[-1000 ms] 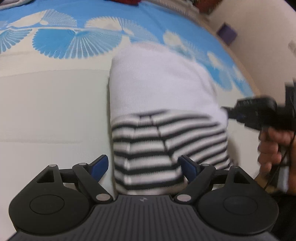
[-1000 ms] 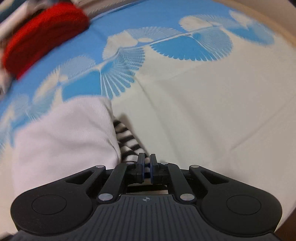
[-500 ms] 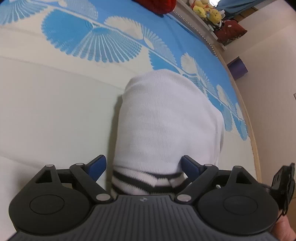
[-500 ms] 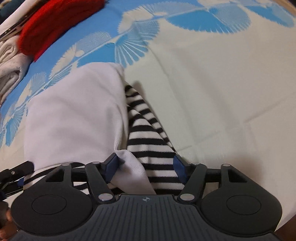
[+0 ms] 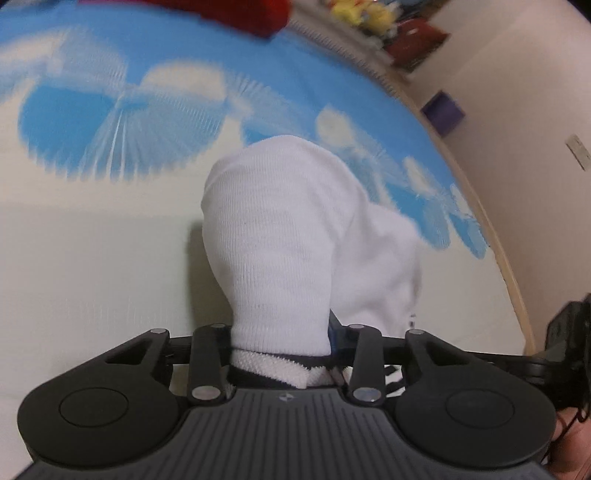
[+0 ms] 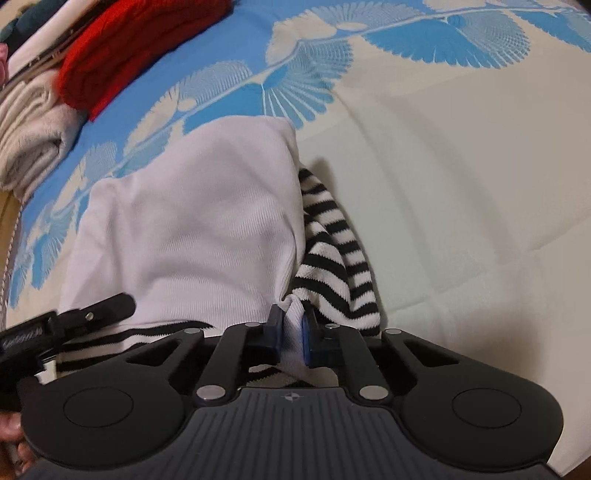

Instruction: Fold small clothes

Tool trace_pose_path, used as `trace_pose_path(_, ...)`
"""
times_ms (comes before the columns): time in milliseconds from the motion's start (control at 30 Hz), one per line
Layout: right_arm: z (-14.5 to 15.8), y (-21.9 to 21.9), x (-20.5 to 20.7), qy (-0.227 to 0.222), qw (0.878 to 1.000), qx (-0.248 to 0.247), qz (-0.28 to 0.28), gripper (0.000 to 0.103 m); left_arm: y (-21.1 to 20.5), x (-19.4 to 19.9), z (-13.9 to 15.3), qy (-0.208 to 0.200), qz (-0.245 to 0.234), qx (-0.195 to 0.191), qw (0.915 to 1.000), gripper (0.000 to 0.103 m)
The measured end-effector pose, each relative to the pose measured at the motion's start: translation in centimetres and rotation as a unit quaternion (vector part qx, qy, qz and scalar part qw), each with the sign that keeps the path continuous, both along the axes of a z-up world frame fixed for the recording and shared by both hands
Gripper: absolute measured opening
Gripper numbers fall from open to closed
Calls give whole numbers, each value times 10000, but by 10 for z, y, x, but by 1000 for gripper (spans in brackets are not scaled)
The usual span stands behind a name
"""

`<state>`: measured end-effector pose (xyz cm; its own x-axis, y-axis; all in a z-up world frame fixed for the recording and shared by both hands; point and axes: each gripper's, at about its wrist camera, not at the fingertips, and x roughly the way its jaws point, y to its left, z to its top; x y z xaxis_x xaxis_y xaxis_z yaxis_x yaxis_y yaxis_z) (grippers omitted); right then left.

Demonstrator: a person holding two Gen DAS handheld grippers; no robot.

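A small white knit garment (image 5: 291, 236) with a black-and-white striped part (image 6: 332, 254) lies folded on the bed sheet (image 6: 461, 155). My left gripper (image 5: 280, 332) is shut on the garment's near white edge, the cloth bunched between the fingers. My right gripper (image 6: 291, 328) is shut on another near white edge, next to the striped part. The left gripper also shows at the left of the right wrist view (image 6: 74, 317). The right gripper shows at the right edge of the left wrist view (image 5: 565, 332).
The sheet (image 5: 74, 258) is cream with blue fan prints. A red knit item (image 6: 129, 51) and folded cream cloths (image 6: 26, 125) sit at the far left. A wooden bed edge (image 5: 509, 258), a wall, a purple box (image 5: 443, 110) and soft toys (image 5: 362, 14) lie beyond.
Both grippers were open around the garment's near edge half a second ago; both have closed on the cloth. The left view has tilted up, blurred by motion.
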<state>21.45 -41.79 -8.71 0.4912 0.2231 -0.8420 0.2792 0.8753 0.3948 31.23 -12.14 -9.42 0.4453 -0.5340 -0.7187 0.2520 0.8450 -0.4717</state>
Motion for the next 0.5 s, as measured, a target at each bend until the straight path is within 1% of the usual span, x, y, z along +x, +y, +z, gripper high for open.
trace_pose_path(67,6,4,3,-173,9998,76,-94,9,4,3,21,-408,13,140,9991,41)
trace_pose_path(100,10,7,6,-299,9994,141,-130,9,6,4,28,-539,34,214,9983,41)
trace_pose_path(200,18,26,19,-628,9975,293,-124,8,23,13,49,-857,173,412,9953,41)
trace_pose_path(267,22,45,29,-761,9966,322,-39,8,39,18,57,-1020,292,590,9926,43)
trace_pose_path(333,25,65,40,-915,9953,300,64,8,57,25,56,-1038,515,766,9903,49)
trace_pose_path(367,27,73,46,-990,9946,296,79,8,65,27,54,-997,662,842,9892,54)
trace_pose_path(400,28,80,52,-1040,9941,290,68,7,73,30,53,-936,861,955,9873,57)
trace_pose_path(467,28,93,63,-1033,9944,176,99,7,88,31,50,-793,1231,1244,9814,57)
trace_pose_path(500,26,98,68,-973,9952,75,119,7,94,28,50,-792,1282,1354,9793,57)
